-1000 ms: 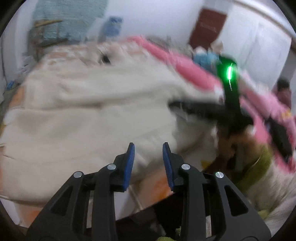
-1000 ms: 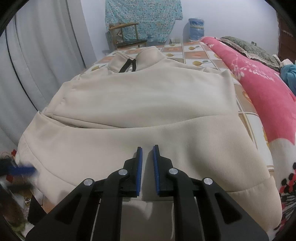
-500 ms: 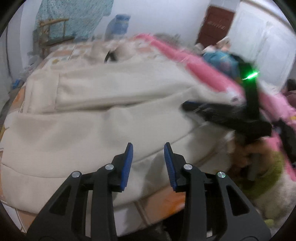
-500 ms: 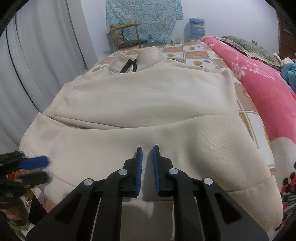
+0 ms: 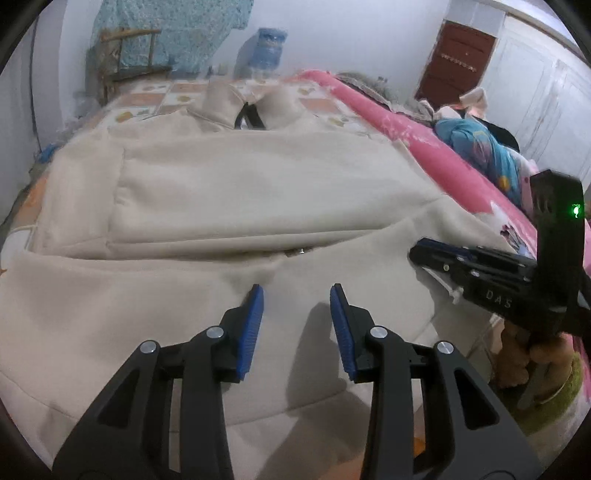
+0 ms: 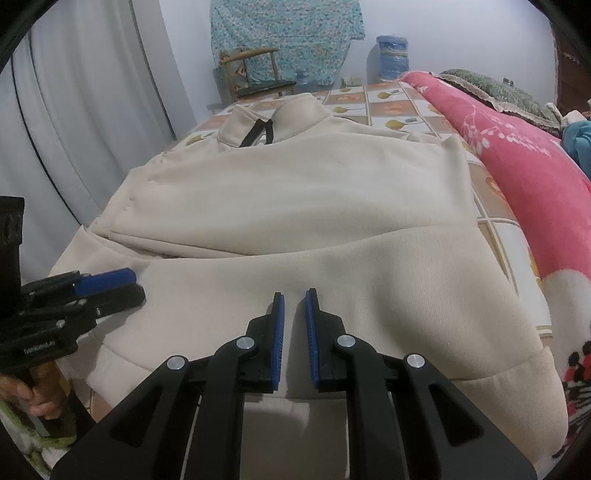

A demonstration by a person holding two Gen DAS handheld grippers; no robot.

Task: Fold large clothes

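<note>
Since a second ago, the left gripper [image 5: 296,325] has swung from the pink side of the bed to face the cream sweatshirt [image 5: 229,206] squarely, and its view has gone from blurred to sharp. In the right wrist view it has come in at the left edge, where only a blue smear showed before. The right gripper [image 6: 294,341] has hardly shifted.

That sweatshirt lies spread flat on a bed [image 6: 388,107] with a tiled orange and white sheet. Its stand-up collar, with a black strip at the neck opening, points toward the far wall. The lower part is folded up over the body, making a soft crosswise ridge.

Blue pads on the left gripper stand well apart, above the near hem, with nothing between them. On the right gripper they are close together with a thin gap; cream cloth shows behind the gap, and whether any is pinched cannot be told.

A pink flowered blanket [image 6: 524,177] runs along the right side of the bed. At the far wall stands a blue water jug [image 6: 392,57]; its contents cannot be made out. Beside it is a wooden chair [image 6: 255,74] under hanging turquoise cloth [image 6: 284,33].

In the left wrist view the right gripper's black body [image 5: 498,288] reads "DAS", with a green light above. Small lettering on the left gripper's body in the right wrist view is too blurred to read.
</note>
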